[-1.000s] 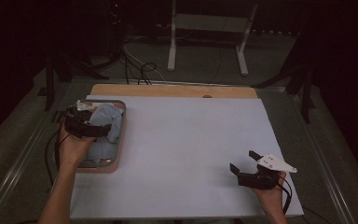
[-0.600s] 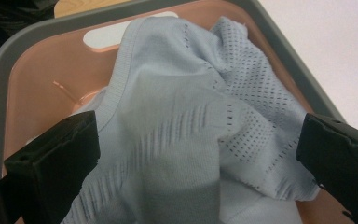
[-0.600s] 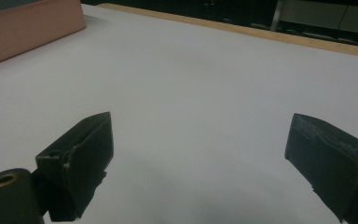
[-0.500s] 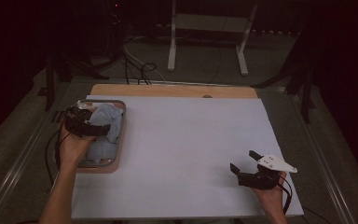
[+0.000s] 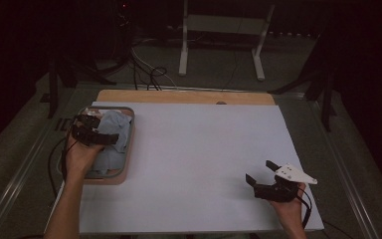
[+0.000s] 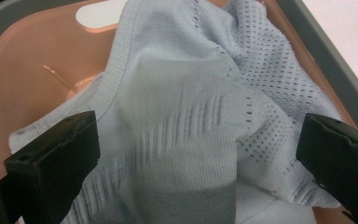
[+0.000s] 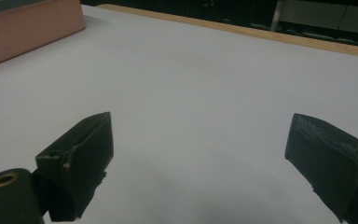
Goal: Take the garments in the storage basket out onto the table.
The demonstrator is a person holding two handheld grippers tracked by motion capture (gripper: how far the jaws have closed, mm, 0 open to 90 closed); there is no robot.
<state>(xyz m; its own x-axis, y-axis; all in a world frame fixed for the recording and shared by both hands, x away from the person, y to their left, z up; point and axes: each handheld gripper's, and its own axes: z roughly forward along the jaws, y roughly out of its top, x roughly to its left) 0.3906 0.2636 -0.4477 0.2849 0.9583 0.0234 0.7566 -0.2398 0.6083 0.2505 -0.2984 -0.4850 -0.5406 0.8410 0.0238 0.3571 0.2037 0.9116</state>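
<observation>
Left gripper view, left tongs point(image 6: 196, 158) still wide over garment point(image 6: 205, 116), right tongs point(image 7: 205, 163) unmoved, open, empty

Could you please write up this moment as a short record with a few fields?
work in hand: picking a light blue knit garment out of a tray
tray: salmon-coloured inside, grey rim, at the table's left side
garment: crumpled in the tray, part plain knit, part mesh
left gripper: over the tray, jaws open to either side of a raised fold of the garment
right gripper: near the table's right front corner, jaws open, nothing between them
table: white sheet over a wooden board
</observation>
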